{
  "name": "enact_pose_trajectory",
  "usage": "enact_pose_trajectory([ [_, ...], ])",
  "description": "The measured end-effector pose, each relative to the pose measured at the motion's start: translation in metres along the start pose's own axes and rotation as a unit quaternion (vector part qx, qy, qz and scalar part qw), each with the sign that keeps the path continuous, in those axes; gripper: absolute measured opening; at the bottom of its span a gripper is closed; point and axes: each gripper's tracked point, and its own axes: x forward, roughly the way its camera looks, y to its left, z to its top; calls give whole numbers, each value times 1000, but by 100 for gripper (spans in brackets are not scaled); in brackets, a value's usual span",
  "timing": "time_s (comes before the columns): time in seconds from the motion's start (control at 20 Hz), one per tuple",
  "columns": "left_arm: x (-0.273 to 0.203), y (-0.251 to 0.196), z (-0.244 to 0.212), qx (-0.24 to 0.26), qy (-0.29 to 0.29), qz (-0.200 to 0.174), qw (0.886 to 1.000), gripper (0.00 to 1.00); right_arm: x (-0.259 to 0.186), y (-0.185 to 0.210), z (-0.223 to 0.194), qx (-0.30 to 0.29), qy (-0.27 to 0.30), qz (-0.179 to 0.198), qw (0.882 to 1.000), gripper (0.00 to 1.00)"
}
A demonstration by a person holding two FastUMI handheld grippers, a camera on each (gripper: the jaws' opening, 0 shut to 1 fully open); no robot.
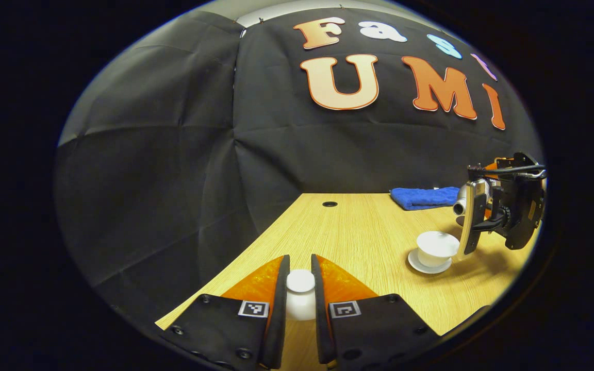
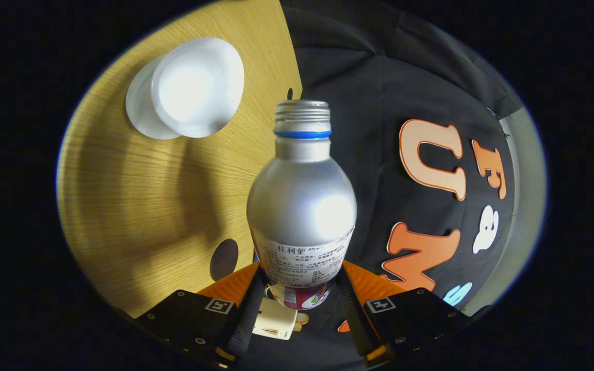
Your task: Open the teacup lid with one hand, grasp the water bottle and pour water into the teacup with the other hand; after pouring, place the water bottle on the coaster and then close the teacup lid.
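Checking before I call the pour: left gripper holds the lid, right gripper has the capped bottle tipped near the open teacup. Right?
Not quite: the water bottle has no cap; the right gripper view shows bare threads at its mouth. The rest stands: left gripper holds the lid, right gripper tips the bottle near the open teacup.

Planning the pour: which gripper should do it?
Right. Its fingers hold the uncapped water bottle tilted near the open teacup; the left gripper holds the lid.
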Motion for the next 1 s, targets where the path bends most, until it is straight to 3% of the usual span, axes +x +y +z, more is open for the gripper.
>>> enact_pose_trajectory([
  [0.3, 0, 2, -2, 0, 2, 3, 1000, 29, 4, 6, 1, -32, -8, 0, 999, 78],
  [1.0, -2, 4, -4, 2, 5, 7, 1000, 29, 13, -10, 1, -80, -16, -40, 996, 78],
])
